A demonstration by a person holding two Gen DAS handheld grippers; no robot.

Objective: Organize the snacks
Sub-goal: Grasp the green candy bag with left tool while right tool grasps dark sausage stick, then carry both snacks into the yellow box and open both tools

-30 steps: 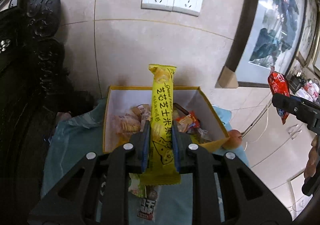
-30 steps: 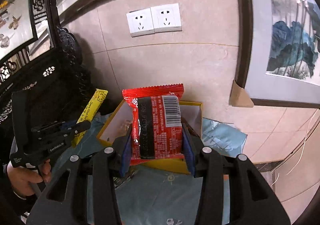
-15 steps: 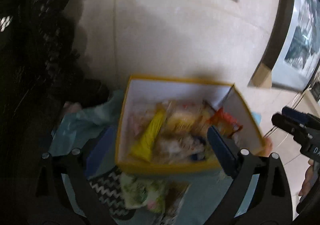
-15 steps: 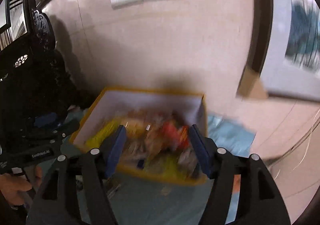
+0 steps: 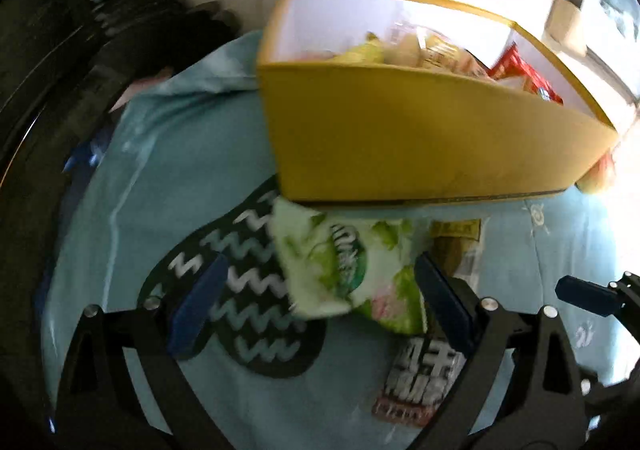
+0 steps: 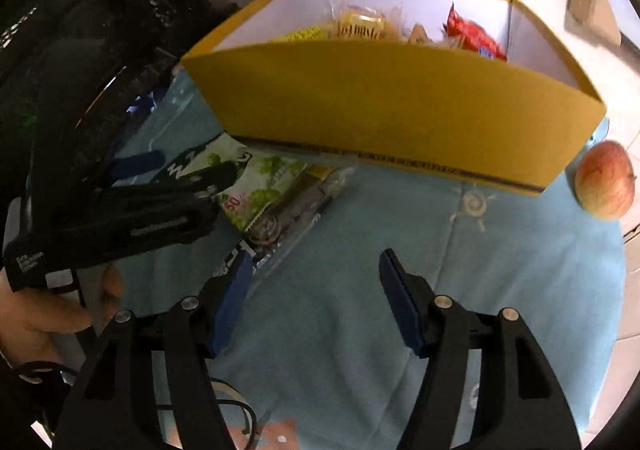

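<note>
Both tongs gape empty: left tongs [image 5: 316,302] wide above a green snack bag [image 5: 352,270], right tongs [image 6: 314,290] over bare blue cloth [image 6: 500,270] on the desk. Behind, a yellow box [image 6: 400,110] holds snacks; an apple [image 6: 606,180] sits beside it.

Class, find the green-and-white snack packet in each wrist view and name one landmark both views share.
Left wrist view: green-and-white snack packet lies centre frame on the blue cloth, just below the yellow box.
Right wrist view: the packet sits left of centre, under the box's lower-left corner.
Shared landmark: the yellow box.
</note>
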